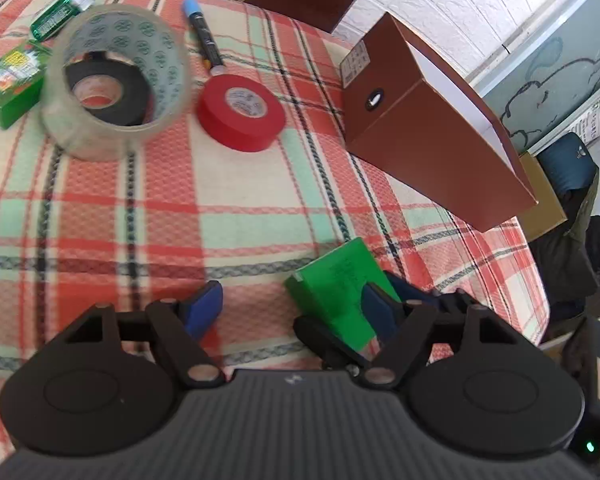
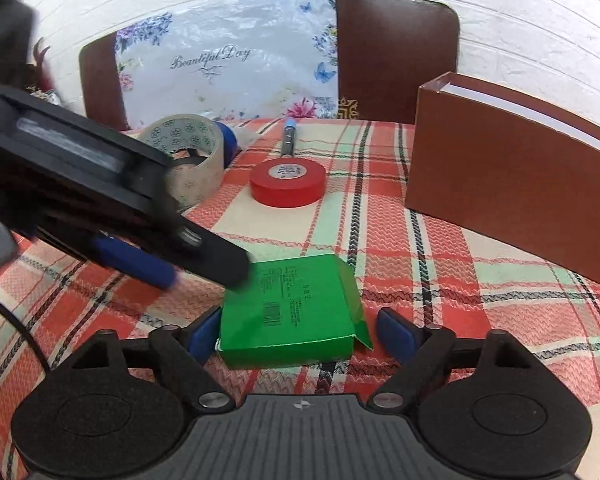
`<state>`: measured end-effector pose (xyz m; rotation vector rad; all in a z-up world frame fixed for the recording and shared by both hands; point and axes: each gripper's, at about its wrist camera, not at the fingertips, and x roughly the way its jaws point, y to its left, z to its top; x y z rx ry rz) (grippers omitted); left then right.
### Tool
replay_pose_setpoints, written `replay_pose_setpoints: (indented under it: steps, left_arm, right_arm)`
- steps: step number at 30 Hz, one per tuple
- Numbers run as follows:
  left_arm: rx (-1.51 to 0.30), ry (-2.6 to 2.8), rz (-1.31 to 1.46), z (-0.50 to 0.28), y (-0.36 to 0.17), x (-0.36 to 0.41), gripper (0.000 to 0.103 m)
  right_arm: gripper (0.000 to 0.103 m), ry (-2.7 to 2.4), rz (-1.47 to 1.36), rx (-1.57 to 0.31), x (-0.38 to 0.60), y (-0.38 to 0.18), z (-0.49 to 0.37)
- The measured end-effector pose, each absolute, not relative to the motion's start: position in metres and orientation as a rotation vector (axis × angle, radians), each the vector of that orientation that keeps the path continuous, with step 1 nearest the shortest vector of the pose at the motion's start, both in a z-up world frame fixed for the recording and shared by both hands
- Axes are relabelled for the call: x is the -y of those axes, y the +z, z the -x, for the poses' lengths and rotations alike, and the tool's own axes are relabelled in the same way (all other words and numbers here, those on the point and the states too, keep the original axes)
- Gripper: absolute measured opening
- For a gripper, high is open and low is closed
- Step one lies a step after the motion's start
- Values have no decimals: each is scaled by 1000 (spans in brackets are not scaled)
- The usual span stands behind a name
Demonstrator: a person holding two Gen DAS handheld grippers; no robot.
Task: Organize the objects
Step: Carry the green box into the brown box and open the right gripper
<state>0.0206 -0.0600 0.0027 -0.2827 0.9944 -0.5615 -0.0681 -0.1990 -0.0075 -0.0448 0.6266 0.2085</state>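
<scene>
A flat green box [image 2: 288,312] lies on the plaid cloth between the fingers of my right gripper [image 2: 300,332]. The left pad touches its edge and the right pad stands apart from its open flap, so this gripper is open. My left gripper [image 1: 292,310] is open too; the same green box [image 1: 336,292] sits just inside its right finger. In the right wrist view the left gripper [image 2: 204,276] reaches in from the left, with one black finger over the box's far corner.
Beyond lie a red tape roll [image 1: 240,112], a clear tape roll [image 1: 116,80] with a black roll showing through its hole, a blue-capped marker [image 1: 204,36], another green box [image 1: 12,80] and a green bottle [image 1: 56,16]. A brown box [image 2: 512,192] stands at the right.
</scene>
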Motion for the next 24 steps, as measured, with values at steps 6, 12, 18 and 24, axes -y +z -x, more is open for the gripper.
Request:
replay_pose_setpoints:
  steps: [6, 12, 18, 24]
  left_arm:
    - [-1009, -621, 285, -24, 16, 86, 53]
    - [-841, -710, 149, -46, 77, 136, 53]
    - [-728, -795, 56, -90, 116, 205, 54]
    - [-747, -790, 44, -131, 97, 246, 56]
  right_arm:
    - [59, 239, 24, -568, 204, -4, 78]
    - [59, 144, -9, -363, 233, 29, 72]
    - [59, -1, -21, -222, 280, 63, 33]
    - [60, -85, -86, -252, 316, 57, -9]
